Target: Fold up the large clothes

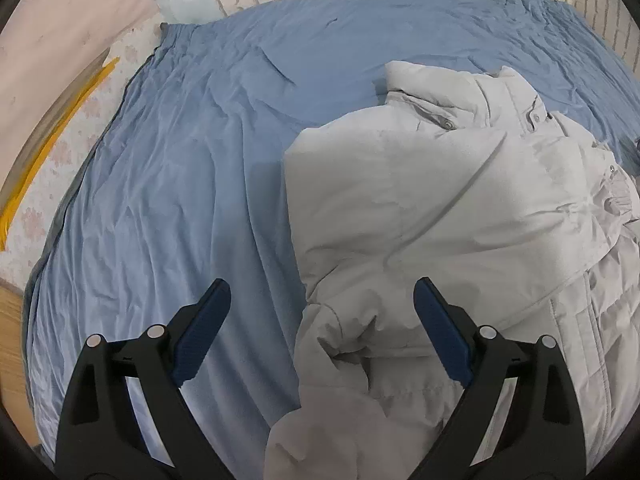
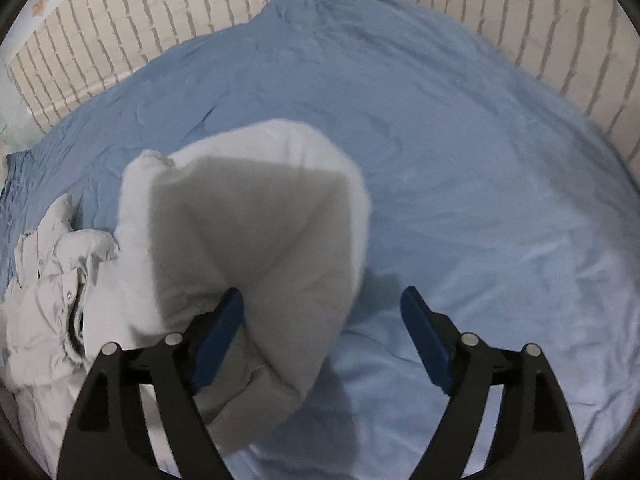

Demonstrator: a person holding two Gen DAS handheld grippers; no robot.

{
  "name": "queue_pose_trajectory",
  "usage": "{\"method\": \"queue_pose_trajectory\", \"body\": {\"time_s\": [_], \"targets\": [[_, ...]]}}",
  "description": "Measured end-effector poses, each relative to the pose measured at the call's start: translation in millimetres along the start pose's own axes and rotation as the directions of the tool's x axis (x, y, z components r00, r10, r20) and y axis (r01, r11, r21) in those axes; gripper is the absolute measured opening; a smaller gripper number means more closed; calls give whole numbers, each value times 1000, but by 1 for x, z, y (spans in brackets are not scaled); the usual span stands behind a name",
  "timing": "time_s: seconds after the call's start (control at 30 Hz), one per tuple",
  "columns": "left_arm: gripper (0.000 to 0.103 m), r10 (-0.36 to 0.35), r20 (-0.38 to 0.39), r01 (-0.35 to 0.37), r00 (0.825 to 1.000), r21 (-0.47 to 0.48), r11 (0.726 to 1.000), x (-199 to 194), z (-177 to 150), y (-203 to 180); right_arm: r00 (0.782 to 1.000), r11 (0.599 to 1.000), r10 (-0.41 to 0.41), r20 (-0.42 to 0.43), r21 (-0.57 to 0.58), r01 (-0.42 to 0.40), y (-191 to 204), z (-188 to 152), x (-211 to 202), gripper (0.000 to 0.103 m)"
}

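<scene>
A pale grey padded jacket (image 1: 440,208) lies bunched on a blue bed sheet (image 1: 200,140), its collar and snap buttons toward the far right. My left gripper (image 1: 324,308) hovers over the jacket's near left edge. Its jaws are open wide, and cloth lies below them without touching the pads. In the right wrist view a blurred flap of the jacket (image 2: 248,216) stands up beside the left finger (image 2: 224,328) of my right gripper (image 2: 324,320). This gripper is open too, with the flap partly between the jaws and the right pad clear over the sheet (image 2: 460,160).
A white brick-pattern wall (image 2: 100,40) borders the bed at the back and on the right. To the left of the bed are a floral mattress edge with a yellow strip (image 1: 60,128) and a pink surface (image 1: 60,20). Wide bare sheet lies left of the jacket.
</scene>
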State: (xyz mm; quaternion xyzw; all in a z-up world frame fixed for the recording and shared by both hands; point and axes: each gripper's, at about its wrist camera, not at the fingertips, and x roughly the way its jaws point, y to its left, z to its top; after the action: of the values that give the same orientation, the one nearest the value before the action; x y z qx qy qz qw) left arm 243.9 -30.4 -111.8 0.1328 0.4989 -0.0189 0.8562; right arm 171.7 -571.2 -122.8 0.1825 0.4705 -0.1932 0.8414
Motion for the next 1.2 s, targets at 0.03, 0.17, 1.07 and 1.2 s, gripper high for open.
{"method": "queue_pose_trajectory", "body": {"time_s": [0.03,0.17,1.07,1.2], "targets": [[93,1,-3,-1,1000,0,1000,1,0,1,1000,1000,25,-17,12,-25,3,1,8,81],[93,12,-13,-12,1000,10,1000,4,-3,1,976,974,198,-89,131,-185,12,-3,44,81],[93,10,35,-12,999,49,999,-21,-6,-6,999,948,37,-18,318,-29,-75,-49,-15,55],[93,-4,35,3,999,36,999,-24,-4,-3,998,941,60,-29,334,-47,-70,-56,-15,71]]}}
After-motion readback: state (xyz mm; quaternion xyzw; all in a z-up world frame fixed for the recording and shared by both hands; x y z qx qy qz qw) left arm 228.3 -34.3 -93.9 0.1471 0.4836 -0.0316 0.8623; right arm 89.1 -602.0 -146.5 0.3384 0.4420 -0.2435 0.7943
